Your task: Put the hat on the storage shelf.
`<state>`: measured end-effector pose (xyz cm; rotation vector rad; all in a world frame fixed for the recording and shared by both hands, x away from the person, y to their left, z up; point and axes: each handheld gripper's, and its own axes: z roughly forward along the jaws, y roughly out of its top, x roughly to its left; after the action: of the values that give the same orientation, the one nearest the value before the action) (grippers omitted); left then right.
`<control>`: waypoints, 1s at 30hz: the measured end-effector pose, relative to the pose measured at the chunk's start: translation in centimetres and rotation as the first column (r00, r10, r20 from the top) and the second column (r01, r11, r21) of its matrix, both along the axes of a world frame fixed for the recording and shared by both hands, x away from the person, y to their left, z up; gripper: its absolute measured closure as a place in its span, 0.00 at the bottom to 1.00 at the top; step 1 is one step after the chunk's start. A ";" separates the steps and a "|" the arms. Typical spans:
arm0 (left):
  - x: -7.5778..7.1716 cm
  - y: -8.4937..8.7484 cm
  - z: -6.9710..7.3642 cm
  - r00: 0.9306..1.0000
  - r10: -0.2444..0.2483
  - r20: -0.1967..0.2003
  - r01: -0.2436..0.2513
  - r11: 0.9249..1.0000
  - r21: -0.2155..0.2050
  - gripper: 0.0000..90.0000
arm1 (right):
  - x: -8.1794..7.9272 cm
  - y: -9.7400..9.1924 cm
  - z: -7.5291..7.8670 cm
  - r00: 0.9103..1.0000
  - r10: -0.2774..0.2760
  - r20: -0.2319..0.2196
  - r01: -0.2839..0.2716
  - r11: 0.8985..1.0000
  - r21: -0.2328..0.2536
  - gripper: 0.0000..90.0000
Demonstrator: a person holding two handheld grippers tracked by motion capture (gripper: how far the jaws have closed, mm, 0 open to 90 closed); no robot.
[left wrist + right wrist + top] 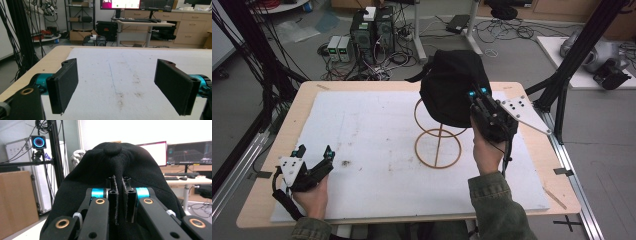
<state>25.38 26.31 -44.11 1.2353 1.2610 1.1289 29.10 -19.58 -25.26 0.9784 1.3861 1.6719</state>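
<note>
A black cap (452, 85) sits atop a tan wire stand (438, 145) near the middle right of the white mat (362, 130). My right gripper (477, 100) is shut on a fold of the black cap (117, 165), pinching the cloth between its jaws just below the top button. My left gripper (314, 152) rests low at the front left of the table, held by a hand. Its jaws stand wide apart, and between its fingers (63, 83) lies bare stained mat (117, 75).
The mat covers most of a wooden table (312, 95). Black frame posts (562, 85) rise at the table's right and left sides. Computers and cables (372, 35) lie on the floor beyond the far edge.
</note>
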 end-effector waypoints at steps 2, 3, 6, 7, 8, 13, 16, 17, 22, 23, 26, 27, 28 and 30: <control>0.0 0.0 0.0 1.000 0.000 -0.001 0.000 1.000 0.000 0.22 | 0.2 0.2 -0.2 1.000 0.011 -0.012 -0.011 1.000 0.001 0.96; 0.0 0.0 0.0 1.000 0.000 -0.001 0.000 1.000 0.000 0.22 | 0.3 0.3 -0.4 1.000 0.016 -0.017 -0.016 1.000 -0.001 0.96; 0.0 0.0 0.0 1.000 0.000 -0.001 0.000 1.000 -0.002 0.22 | 0.4 0.6 -1.0 0.999 0.024 -0.033 -0.024 1.000 -0.007 0.96; 0.0 0.0 0.0 1.000 0.001 -0.001 -0.001 1.000 -0.003 0.22 | 0.5 0.7 -1.2 0.999 0.023 -0.036 -0.023 1.000 -0.008 0.95; 0.0 0.0 0.0 1.000 0.001 0.000 -0.001 1.000 -0.007 0.22 | 0.5 0.7 -1.4 0.999 0.023 -0.042 -0.023 1.000 -0.008 0.95; -0.1 0.2 0.0 1.000 0.001 -0.006 -0.001 1.000 -0.011 0.22 | 0.6 1.2 -2.2 0.998 0.043 -0.054 -0.044 0.999 -0.014 0.95; 0.0 0.2 0.0 1.000 -0.001 -0.007 0.000 1.000 -0.011 0.22 | 0.6 1.4 -2.5 0.995 0.066 -0.080 -0.068 0.997 -0.025 0.95; 0.0 0.2 0.0 1.000 -0.003 -0.010 0.003 1.000 -0.011 0.22 | 0.7 1.5 -2.6 0.994 0.073 -0.083 -0.076 0.997 -0.028 0.94; 0.0 0.2 0.0 1.000 -0.004 -0.009 0.004 1.000 -0.021 0.22 | 0.8 1.7 -3.0 0.992 0.075 -0.105 -0.080 0.996 -0.039 0.93; 0.0 0.2 0.0 1.000 -0.004 -0.008 0.004 1.000 -0.021 0.22 | 0.8 1.7 -3.1 0.991 0.073 -0.110 -0.078 0.996 -0.044 0.93; 0.0 0.2 0.0 1.000 -0.002 -0.009 0.002 1.000 -0.022 0.22 | 0.9 1.7 -3.5 0.991 0.072 -0.114 -0.077 0.996 -0.043 0.93; 0.0 0.2 -0.1 1.000 -0.003 -0.010 0.003 1.000 -0.021 0.22 | 0.9 1.7 -3.6 0.991 0.069 -0.117 -0.074 0.996 -0.044 0.92; 0.0 0.2 -0.1 1.000 -0.003 -0.010 0.003 1.000 -0.021 0.22 | 0.9 1.6 -3.7 0.991 0.069 -0.116 -0.074 0.996 -0.043 0.92; 0.0 0.2 0.0 1.000 -0.004 -0.010 0.003 1.000 -0.020 0.22 | 0.9 1.6 -3.8 0.990 0.073 -0.122 -0.079 0.996 -0.043 0.91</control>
<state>25.36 26.53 -44.16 1.2296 1.2747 1.1061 30.01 -17.97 -29.07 1.0251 1.5535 1.6497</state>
